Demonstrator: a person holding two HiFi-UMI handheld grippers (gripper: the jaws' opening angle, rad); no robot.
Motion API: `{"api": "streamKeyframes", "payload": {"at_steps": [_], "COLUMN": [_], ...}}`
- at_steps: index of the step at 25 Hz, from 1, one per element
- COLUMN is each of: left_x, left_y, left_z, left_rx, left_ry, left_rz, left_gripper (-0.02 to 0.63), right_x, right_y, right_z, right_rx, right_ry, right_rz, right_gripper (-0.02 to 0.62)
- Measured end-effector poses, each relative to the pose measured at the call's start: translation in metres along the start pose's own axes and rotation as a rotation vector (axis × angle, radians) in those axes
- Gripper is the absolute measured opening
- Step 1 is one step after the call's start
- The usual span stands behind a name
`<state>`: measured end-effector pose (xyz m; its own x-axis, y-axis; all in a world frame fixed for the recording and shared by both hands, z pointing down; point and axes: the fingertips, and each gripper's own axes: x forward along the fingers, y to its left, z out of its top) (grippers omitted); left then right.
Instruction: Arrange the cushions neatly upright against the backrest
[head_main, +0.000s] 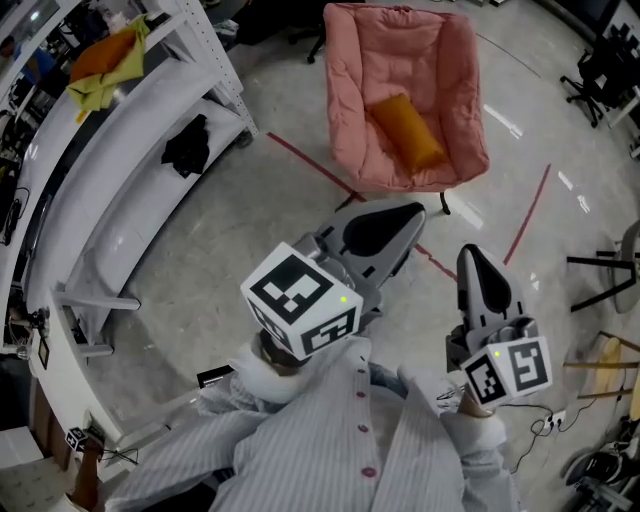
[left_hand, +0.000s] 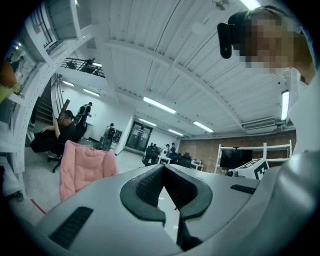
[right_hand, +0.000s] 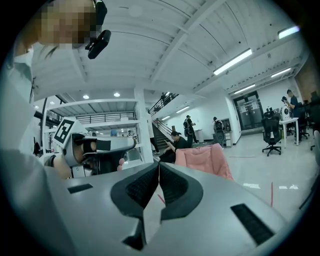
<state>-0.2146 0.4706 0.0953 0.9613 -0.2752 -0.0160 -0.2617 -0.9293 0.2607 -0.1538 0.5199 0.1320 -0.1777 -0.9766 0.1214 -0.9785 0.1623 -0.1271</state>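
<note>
A pink padded chair (head_main: 405, 90) stands on the floor ahead of me, and an orange cushion (head_main: 407, 130) lies slanted across its seat. My left gripper (head_main: 408, 215) is shut and holds nothing, a short way in front of the chair's near edge. To the right of it my right gripper (head_main: 472, 255) is also shut and empty. In the left gripper view the pink chair (left_hand: 82, 167) shows low at the left beyond the shut jaws (left_hand: 163, 167). The right gripper view has the chair (right_hand: 205, 157) just right of its shut tips (right_hand: 159, 165).
A white shelving unit (head_main: 130, 140) runs along the left, with orange and yellow cloths (head_main: 105, 60) on top and a black item (head_main: 187, 145) on a lower shelf. Red tape lines (head_main: 310, 165) cross the grey floor. Stands and cables (head_main: 600, 290) crowd the right edge. People sit far off.
</note>
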Motion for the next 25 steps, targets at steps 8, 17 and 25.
{"api": "streamKeyframes", "payload": {"at_steps": [8,17,25], "left_x": [0.063,0.11,0.132], "left_y": [0.091,0.185,0.224], "left_z": [0.03,0.048,0.048], "left_rx": [0.005,0.007,-0.026], "left_ry": [0.025,0.05,0.062], "left_rz": [-0.026,-0.069,-0.086], "left_gripper": [0.011,0.011,0.01], "right_x": [0.099,0.198,0.234], "right_y": [-0.048,-0.084,-0.102], "right_z": [0.033,0.05,0.044], "right_rx": [-0.02,-0.013,0.013], "right_ry": [-0.007,-0.028,0.015], "right_rz": [-0.016,-0.079,-0.111], "right_gripper": [0.014,0.014,0.014]}}
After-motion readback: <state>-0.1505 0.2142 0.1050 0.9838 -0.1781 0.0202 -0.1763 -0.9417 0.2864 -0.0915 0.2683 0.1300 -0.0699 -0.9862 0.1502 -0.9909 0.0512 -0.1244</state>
